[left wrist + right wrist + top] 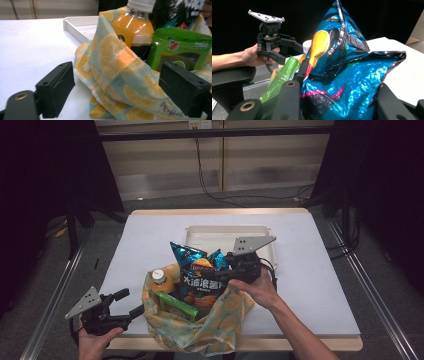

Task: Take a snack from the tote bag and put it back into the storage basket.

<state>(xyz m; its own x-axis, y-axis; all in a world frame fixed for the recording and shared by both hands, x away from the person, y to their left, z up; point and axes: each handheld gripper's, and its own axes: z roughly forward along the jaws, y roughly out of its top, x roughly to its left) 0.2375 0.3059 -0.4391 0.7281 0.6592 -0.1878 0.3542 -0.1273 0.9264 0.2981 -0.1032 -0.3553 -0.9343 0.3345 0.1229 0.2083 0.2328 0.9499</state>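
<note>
A cloth bag (200, 327) printed with orange slices sits at the table's front edge. In it stand an orange juice bottle (160, 281), a green packet (178, 306) and a blue chip bag (200, 281). My right gripper (234, 271) is shut on the blue chip bag (347, 62), which rises between its jaws above the cloth bag. My left gripper (127, 303) is open just left of the cloth bag (112, 65), nothing between its jaws. Beyond them stand the bottle (132, 27) and the green packet (180, 47). The right gripper view shows the left gripper (287, 51) farther off.
A cream tray (200, 232) lies behind the cloth bag on the white table top (140, 245), its corner (75, 25) near the bottle. Dark stands and cables flank the table on both sides.
</note>
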